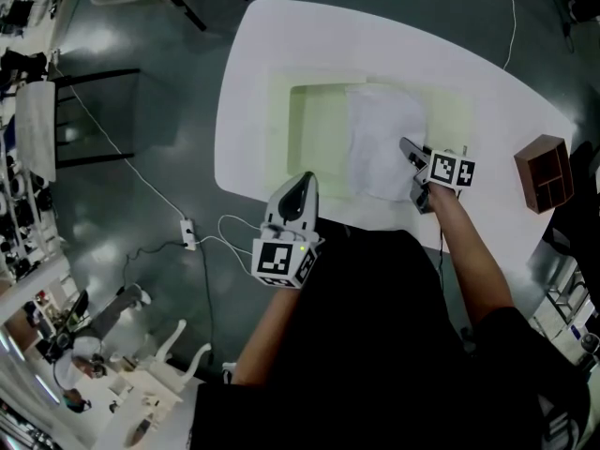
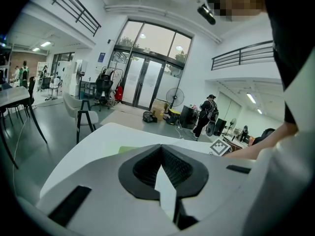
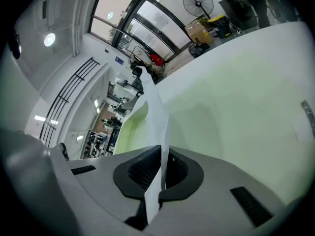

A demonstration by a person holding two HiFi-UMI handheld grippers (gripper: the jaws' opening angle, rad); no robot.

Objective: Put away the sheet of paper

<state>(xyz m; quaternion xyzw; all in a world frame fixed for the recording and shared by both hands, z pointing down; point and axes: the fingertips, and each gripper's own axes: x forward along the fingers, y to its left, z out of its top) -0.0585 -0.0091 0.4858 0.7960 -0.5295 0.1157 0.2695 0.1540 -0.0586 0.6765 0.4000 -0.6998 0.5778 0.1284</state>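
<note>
In the head view, a white table (image 1: pixel 281 45) carries a pale green mat (image 1: pixel 314 134), and the sheet of paper (image 1: pixel 380 143) lies over the mat's right half, slightly rumpled. The right gripper (image 1: pixel 412 155) sits at the paper's right edge with its jaws on that edge. The left gripper (image 1: pixel 306 181) is at the table's near edge, near the mat's near side and apart from the paper. A brown wooden compartment box (image 1: pixel 546 172) stands at the table's right end, well apart from the mat. On the grey floor to the left, a white power strip (image 1: pixel 188 234) lies with its cables. In the left gripper view, the left gripper (image 2: pixel 161 154) has its black pads meeting at the tips, with nothing between them. Beyond it are the table (image 2: pixel 103 141), a sliver of the mat (image 2: pixel 129 150), and, far off by the glass doors, a standing fan (image 2: pixel 173 98) and a person (image 2: pixel 204 114). In the right gripper view, the right gripper (image 3: pixel 161 154) is clamped on the sheet of paper (image 3: pixel 155 112). The sheet runs between the pads and rises beyond them as a curled edge. The mat (image 3: pixel 221 117) spreads to its right, the table (image 3: pixel 256 48) lies farther off, and a fan (image 3: pixel 198 4) stands in the background.
</note>
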